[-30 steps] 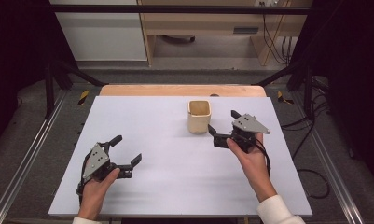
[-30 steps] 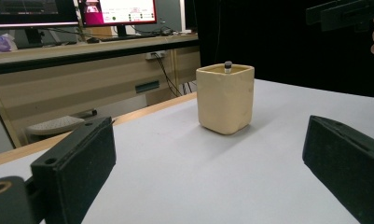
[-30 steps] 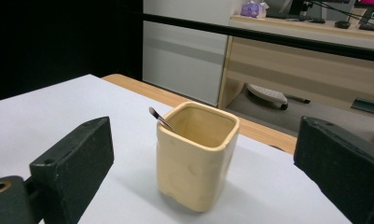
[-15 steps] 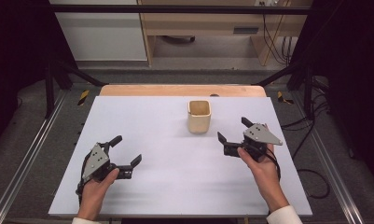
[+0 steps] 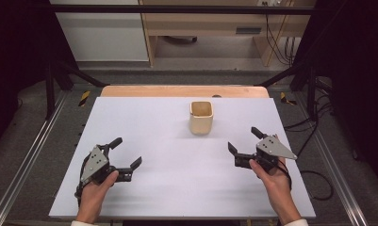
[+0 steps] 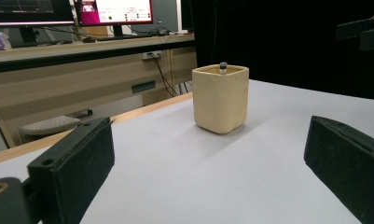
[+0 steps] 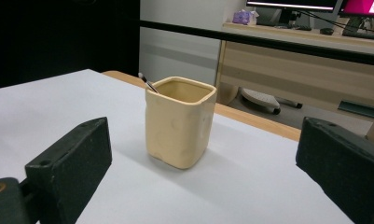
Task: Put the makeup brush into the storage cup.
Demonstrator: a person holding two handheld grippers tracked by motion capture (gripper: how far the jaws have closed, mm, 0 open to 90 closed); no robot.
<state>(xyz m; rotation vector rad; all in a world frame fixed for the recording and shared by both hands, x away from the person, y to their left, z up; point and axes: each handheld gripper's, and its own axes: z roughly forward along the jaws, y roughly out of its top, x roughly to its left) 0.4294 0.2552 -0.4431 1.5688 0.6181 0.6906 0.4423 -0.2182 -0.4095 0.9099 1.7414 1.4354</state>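
A cream square-sided cup point(image 5: 201, 117) stands upright near the back middle of the white table point(image 5: 177, 188). A thin dark stick with a pale tip point(image 7: 148, 84) pokes above its rim; the same stick tip point(image 6: 223, 68) is visible from the other side. My left gripper point(image 5: 126, 154) rests open near the front left, far from the cup point(image 6: 220, 98). My right gripper point(image 5: 244, 140) is open at the right, a short way in front of and right of the cup point(image 7: 179, 121). Nothing lies between either pair of jaws.
A wooden strip point(image 5: 184, 91) runs along the table's far edge. Metal frame rails point(image 5: 31, 155) flank the table. Behind it stand a wooden desk point(image 7: 306, 70) with monitors point(image 6: 112, 11) and cables point(image 5: 274, 42) on the floor.
My right gripper has drawn back from beside the cup, toward the front right of the table. The left gripper has stayed where it was.
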